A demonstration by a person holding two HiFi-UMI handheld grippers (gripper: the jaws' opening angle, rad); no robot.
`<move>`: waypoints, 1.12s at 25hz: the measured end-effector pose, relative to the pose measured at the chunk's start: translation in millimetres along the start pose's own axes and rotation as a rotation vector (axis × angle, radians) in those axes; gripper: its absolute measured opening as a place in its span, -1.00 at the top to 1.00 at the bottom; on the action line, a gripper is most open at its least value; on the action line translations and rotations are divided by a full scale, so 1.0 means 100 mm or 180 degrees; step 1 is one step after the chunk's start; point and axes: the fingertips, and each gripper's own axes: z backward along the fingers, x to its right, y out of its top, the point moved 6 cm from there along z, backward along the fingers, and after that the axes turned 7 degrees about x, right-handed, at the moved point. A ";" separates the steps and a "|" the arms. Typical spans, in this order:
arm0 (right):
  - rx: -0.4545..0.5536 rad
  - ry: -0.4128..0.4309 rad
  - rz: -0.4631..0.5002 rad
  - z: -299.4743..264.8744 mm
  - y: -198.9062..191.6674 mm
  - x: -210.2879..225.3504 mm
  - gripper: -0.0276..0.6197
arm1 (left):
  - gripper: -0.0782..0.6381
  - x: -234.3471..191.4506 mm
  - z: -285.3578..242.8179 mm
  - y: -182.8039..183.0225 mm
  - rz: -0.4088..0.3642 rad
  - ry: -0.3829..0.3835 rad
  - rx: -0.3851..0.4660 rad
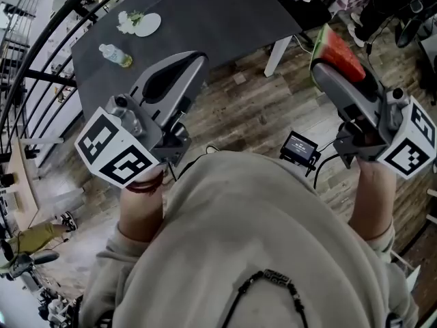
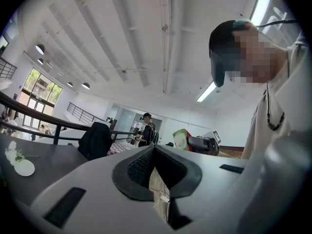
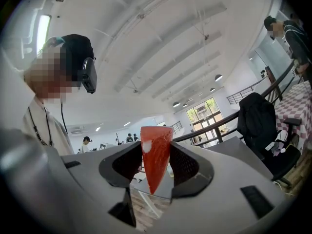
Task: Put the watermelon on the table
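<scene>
A wedge of watermelon [image 1: 339, 52], red flesh with a green rind, is clamped in my right gripper [image 1: 336, 67], to the right of the dark grey table [image 1: 212, 12] and over the wooden floor. In the right gripper view the slice [image 3: 155, 155] stands upright between both pads, point down. My left gripper [image 1: 179, 74] hovers by the table's near edge, shut with nothing in it. In the left gripper view its pads [image 2: 141, 165] meet at the tip. That view also shows the watermelon [image 2: 181, 139] off to the right.
On the table's far left lie a plastic bottle [image 1: 115, 55] and a white plate [image 1: 147, 24] beside a small flower. A black railing [image 1: 41, 77] runs along the left. A small screen device [image 1: 300, 147] with cables sits on the floor. A chair with a black jacket [image 3: 256, 116] stands behind the table.
</scene>
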 end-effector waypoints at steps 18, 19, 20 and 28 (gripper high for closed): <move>-0.0111 0.0255 0.0060 -1.63 -0.20 -0.41 0.33 | 0.77 -1.12 1.12 0.50 -0.0213 0.0218 0.0359; -0.0126 0.0294 0.0036 -1.71 -0.23 -0.43 0.33 | 0.77 -1.17 1.20 0.50 -0.0211 0.0248 0.0362; -0.0147 0.0338 0.0017 -1.80 -0.27 -0.47 0.33 | 0.77 -1.20 1.28 0.50 -0.0206 0.0271 0.0359; -0.0368 0.0640 -0.0002 -2.52 -0.37 -0.62 0.33 | 0.77 -1.48 1.72 0.48 -0.0170 0.0496 0.0240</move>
